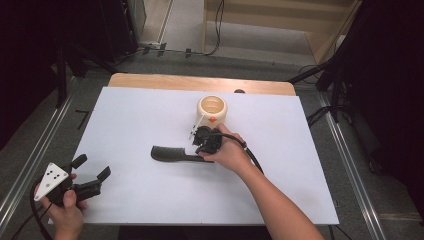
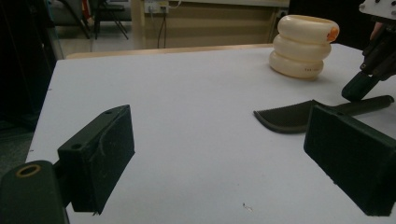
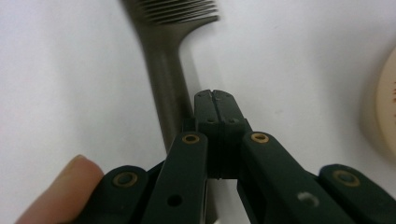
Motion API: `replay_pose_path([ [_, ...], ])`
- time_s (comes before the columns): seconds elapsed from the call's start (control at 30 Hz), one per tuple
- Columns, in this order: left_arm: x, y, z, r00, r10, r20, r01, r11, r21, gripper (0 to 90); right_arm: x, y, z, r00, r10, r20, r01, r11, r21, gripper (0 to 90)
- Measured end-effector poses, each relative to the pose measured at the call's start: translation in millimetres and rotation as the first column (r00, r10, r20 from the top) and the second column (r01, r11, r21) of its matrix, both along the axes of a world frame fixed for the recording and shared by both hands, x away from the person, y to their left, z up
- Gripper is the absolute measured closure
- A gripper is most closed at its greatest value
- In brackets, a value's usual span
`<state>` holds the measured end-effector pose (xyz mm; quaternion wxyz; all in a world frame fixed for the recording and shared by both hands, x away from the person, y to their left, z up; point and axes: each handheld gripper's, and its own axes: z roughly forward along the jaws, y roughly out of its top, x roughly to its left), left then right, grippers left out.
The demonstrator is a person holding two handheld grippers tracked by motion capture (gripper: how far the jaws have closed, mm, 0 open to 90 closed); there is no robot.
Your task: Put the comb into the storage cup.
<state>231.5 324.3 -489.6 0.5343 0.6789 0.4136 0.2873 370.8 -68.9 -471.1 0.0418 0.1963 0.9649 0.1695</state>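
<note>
Item: dark comb (image 1: pixel 172 154), flat on the white worktop (image 1: pixel 125 130) at frame centre, just below the cream ringed holder (image 1: pixel 212 110); my right hand-held gripper (image 1: pixel 202 141) closed empty beside its handle, left hand-held gripper (image 1: pixel 92 175) open lower left; comb not yet grasped, by my judgement.

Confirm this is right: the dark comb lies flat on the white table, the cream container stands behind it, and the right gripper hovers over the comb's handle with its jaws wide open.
Wrong on the jaws. The right gripper view shows the right gripper with its jaws pressed together, beside the handle of the comb. The comb does lie flat on the white table, with the cream container behind it.
</note>
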Motion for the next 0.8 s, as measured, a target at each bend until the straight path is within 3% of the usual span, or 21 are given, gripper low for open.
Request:
replay_pose_path([
  [0.2, 0.0, -0.2, 0.0, 1.0000, -0.001, -0.001, 0.001, 1.0000, 0.001, 8.7, -7.5, -2.9, 6.1, 1.0000, 0.007, -0.001, -0.007, 1.000, 0.023, 88.0],
  [0.3, 0.1, -0.4, 0.0, 1.0000, -0.003, -0.002, 0.003, 1.0000, 0.001, 8.7, -9.3, -4.7, 15.9, 0.9996, 0.027, 0.011, -0.028, 0.997, 0.066, 73.9],
  [0.4, 0.3, -1.0, -0.1, 1.0000, -0.006, -0.001, 0.006, 1.0000, 0.003, 8.7, -13.0, -3.7, 23.1, 0.9988, 0.046, 0.015, -0.047, 0.996, 0.079, 67.2],
  [0.57, 0.2, -0.9, -0.1, 1.0000, -0.006, -0.002, 0.006, 1.0000, 0.002, 8.7, -16.7, 3.0, 18.3, 0.9959, 0.091, 0.001, -0.091, 0.996, 0.011, 59.6],
  [0.7, 0.3, -0.8, -0.1, 1.0000, -0.006, -0.002, 0.006, 1.0000, 0.003, 8.7, -17.2, 9.3, 8.7, 0.9923, 0.123, -0.004, -0.123, 0.992, -0.034, 59.5],
  [0.8, 0.3, -0.6, -0.1, 1.0000, -0.004, -0.002, 0.004, 1.0000, 0.002, 8.7, -16.6, 13.0, 2.3, 0.9933, 0.114, -0.019, -0.115, 0.991, -0.074, 60.7],
])
